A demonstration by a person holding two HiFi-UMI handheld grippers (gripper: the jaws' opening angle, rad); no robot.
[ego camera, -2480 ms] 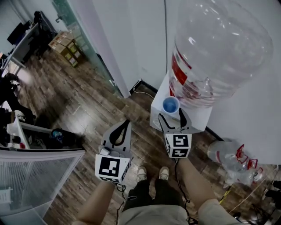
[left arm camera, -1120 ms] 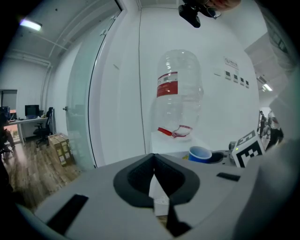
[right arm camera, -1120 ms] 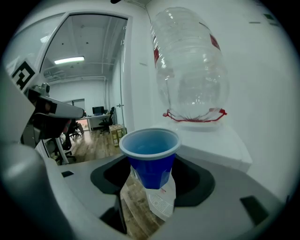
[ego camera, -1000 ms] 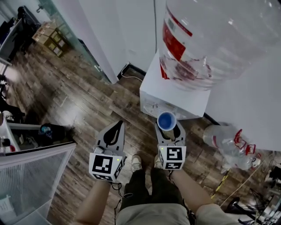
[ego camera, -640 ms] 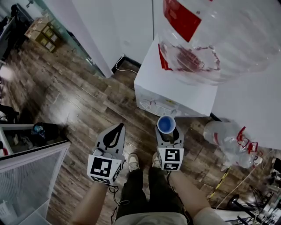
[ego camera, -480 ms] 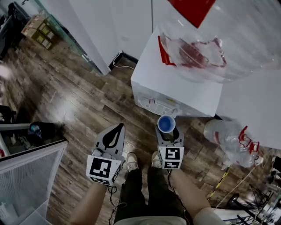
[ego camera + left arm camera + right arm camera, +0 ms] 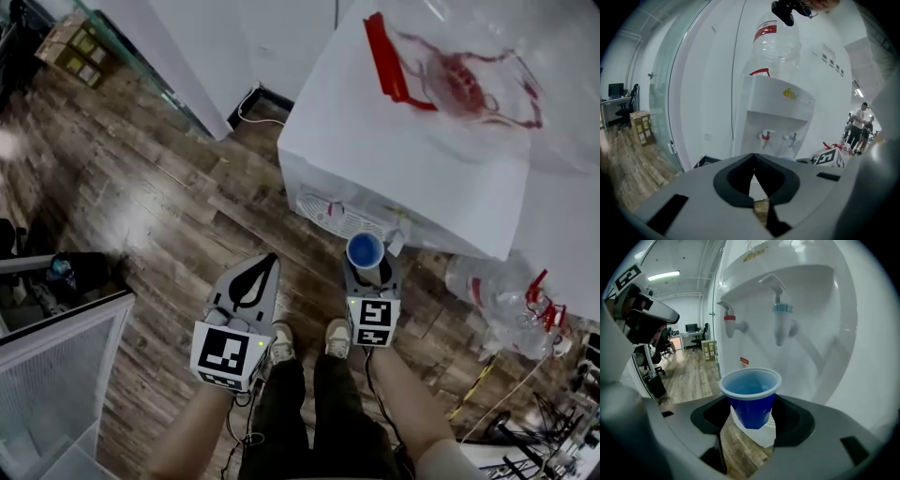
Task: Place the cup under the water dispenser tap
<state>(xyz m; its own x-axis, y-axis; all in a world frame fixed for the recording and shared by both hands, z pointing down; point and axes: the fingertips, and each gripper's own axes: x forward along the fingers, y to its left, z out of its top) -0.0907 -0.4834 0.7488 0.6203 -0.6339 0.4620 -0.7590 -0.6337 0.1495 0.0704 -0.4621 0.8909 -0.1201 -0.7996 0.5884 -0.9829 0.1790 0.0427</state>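
The cup [image 7: 751,394] stands upright, clamped in the jaws of the right gripper [image 7: 367,270], just before the dispenser [image 7: 403,178], lower than its red tap [image 7: 730,322] and blue tap [image 7: 782,324] and short of both. The left gripper [image 7: 266,262] hangs beside it over the floor [image 7: 169,206], jaws pressed together on nothing. Bottles [image 7: 497,295] lie right of the dispenser.

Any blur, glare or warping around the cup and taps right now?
Right gripper view: cup and blue tap sharp, fisheye bows the dispenser, corners black. Left gripper view: same bowing, dispenser small in frame. Head view: bottle looks smeared, washed out; glare patch on the floor.
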